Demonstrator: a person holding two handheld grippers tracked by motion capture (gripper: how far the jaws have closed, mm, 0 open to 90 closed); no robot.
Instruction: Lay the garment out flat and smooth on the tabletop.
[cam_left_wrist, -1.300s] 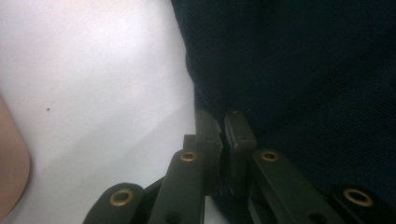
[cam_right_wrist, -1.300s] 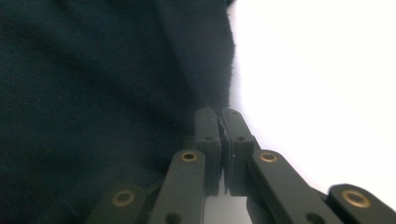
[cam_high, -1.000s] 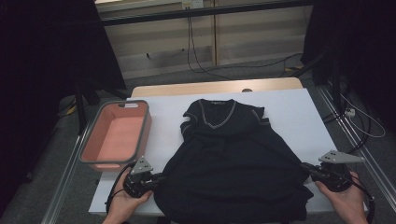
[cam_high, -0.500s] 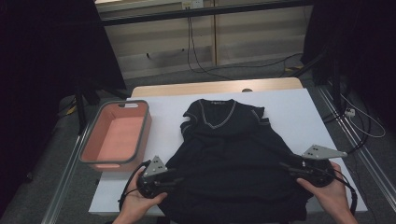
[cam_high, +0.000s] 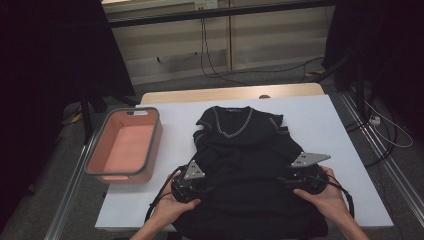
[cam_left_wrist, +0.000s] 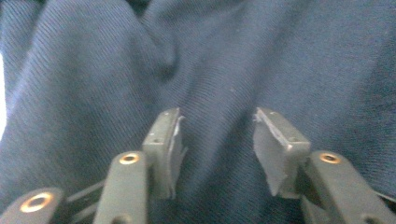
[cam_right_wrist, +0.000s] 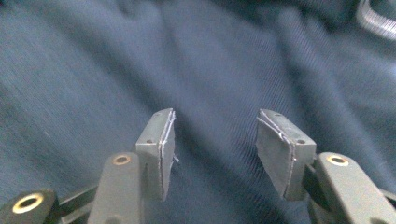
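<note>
Dark twill lies under both pairs of jaws, which have just been opening and stand half apart, gripping nothing; the left gripper (cam_high: 200, 190) and right gripper (cam_high: 286, 179) hover over the folded black shirt (cam_high: 245, 150) mid-table; a shallow pinch could catch 1 layer and undo the fold.

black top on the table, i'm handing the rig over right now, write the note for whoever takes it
Left gripper: jaws have just been opening; open now, nothing pinched, dark fabric beyond them.
Right gripper: likewise just opened, open now, nothing between the pads.
Both sit over the lower part of the black top, left at its left side, right at its right side.
The top lies neck away from the person on the white table, lower part bunched up in layers.
The pink bin stands at the table's left edge, nothing in it.
Done: lower part looks folded up and released.
Left: probably more folding, perhaps then into the bin.
</note>
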